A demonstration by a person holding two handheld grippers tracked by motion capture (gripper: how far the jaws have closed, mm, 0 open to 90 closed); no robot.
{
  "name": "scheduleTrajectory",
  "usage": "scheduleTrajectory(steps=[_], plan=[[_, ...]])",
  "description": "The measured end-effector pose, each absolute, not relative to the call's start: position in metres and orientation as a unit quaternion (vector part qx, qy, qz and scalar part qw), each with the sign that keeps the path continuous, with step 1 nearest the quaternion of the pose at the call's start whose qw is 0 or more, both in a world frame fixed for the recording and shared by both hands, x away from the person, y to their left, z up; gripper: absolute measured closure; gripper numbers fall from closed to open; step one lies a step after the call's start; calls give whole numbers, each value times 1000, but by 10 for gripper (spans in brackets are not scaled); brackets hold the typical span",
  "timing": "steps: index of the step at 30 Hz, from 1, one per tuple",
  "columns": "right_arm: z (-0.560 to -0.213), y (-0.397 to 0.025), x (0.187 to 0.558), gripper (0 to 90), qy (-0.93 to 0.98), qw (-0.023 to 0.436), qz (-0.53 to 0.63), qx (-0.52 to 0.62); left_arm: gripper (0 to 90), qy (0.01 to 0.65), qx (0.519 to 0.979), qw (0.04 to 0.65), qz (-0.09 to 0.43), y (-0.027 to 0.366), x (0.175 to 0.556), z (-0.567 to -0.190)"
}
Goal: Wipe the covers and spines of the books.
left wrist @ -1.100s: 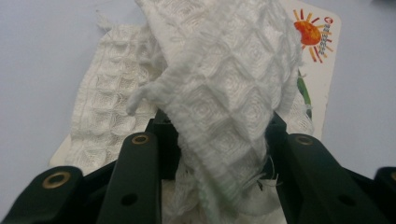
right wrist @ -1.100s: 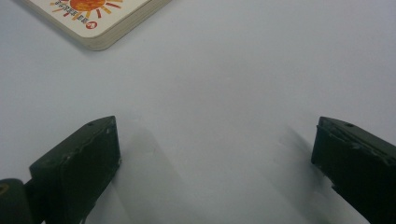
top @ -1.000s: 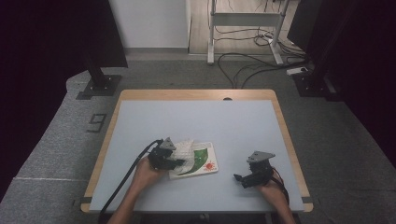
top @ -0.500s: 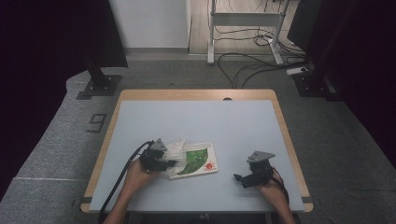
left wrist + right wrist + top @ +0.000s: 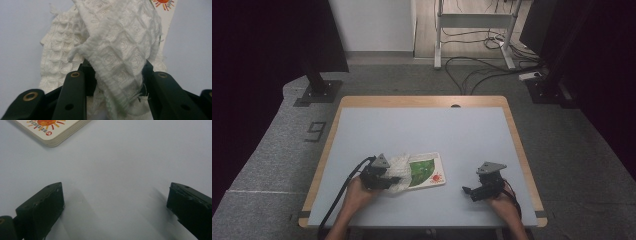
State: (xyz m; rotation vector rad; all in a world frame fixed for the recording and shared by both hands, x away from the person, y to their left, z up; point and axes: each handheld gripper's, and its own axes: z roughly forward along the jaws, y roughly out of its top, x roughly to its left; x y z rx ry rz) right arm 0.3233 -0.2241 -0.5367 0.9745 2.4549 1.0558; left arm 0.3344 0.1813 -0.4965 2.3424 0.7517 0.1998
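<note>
Left gripper (image 5: 388, 179), held in the left hand (image 5: 357, 192) at 7 o'clock, points toward 3 o'clock with jaws closed on a fold. Right gripper (image 5: 468, 190), in the right hand (image 5: 502, 204) at 5 o'clock, points toward 9 o'clock, jaws spread wide.

The left gripper (image 5: 388, 176) slid toward the person and to the left, pulling the white cloth (image 5: 399, 167) with it, so more of the book (image 5: 427, 171) showed.

A lab-like recording room: lone table (image 5: 422, 125) on grey carpet, dark curtains (image 5: 257, 45), loose cables (image 5: 482, 60) behind.
</note>
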Motion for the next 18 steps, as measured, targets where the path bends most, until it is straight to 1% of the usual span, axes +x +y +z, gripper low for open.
scheduleTrajectory(steps=[8, 18], plan=[[-537, -224, 323, 5, 853, 148, 367, 339, 613, 285, 895, 334, 73, 180, 324, -497], [-537, -224, 323, 4, 853, 148, 367, 339, 616, 283, 891, 349, 66, 173, 324, -500]])
